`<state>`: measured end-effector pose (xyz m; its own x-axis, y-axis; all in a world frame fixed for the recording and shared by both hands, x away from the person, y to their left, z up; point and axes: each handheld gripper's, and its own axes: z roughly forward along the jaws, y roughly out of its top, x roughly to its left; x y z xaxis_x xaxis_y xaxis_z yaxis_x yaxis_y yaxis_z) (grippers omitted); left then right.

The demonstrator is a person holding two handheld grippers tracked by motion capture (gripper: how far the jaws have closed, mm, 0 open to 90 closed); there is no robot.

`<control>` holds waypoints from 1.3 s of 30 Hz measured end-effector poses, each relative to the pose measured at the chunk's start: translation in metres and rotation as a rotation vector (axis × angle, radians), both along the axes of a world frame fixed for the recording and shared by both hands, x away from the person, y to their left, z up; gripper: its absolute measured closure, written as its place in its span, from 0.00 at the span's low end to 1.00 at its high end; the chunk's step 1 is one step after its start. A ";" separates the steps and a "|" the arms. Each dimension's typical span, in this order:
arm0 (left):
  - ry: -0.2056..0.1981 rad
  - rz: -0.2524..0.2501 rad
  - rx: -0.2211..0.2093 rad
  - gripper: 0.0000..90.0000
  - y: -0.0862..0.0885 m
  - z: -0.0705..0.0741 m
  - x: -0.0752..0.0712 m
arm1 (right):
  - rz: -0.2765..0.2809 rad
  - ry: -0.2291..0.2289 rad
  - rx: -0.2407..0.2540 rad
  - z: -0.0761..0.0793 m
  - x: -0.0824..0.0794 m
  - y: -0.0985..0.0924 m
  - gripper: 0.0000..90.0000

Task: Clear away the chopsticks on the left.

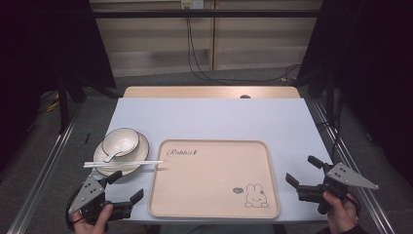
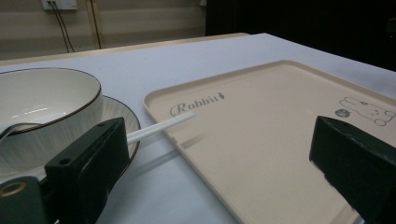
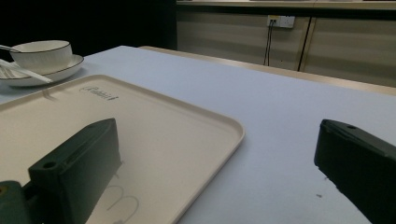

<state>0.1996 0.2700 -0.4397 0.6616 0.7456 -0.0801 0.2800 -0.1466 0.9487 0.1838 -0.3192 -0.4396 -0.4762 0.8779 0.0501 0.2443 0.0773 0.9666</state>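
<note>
Table (image 1: 209, 117) is lying under a pale blue cover, bare at the far half. Beige tray (image 1: 214, 178) is sitting in the near middle, rabbit print at its near right corner, nothing on it yet. Plate (image 1: 142, 146) is sitting just left of the tray, carrying the bowl (image 1: 120, 141); a spoon (image 1: 111, 156) is resting in the bowl. White chopsticks (image 1: 122, 164) are lying across the plate's near rim, tips reaching onto the tray's left edge.

I am holding my left gripper (image 1: 127, 188) near the table's front edge, just short of the plate, jaws spread wide and holding nothing. My right gripper (image 1: 303, 171) is waiting beside the tray's right edge, well apart from the dishes, jaws likewise wide and empty.

Judging progress: nothing lifted so far. The dishes are apparently meant for the tray, so all of it is remaining.
</note>
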 end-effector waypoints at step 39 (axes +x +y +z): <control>0.100 -0.131 0.112 0.15 0.047 0.024 0.017 | 0.013 0.002 -0.014 -0.001 0.000 0.004 0.00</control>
<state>0.2166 0.3167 -0.4156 0.7463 0.6618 -0.0711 0.3435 -0.2914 0.8928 0.1838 -0.3151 -0.4401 -0.4875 0.8723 0.0387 0.2454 0.0944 0.9648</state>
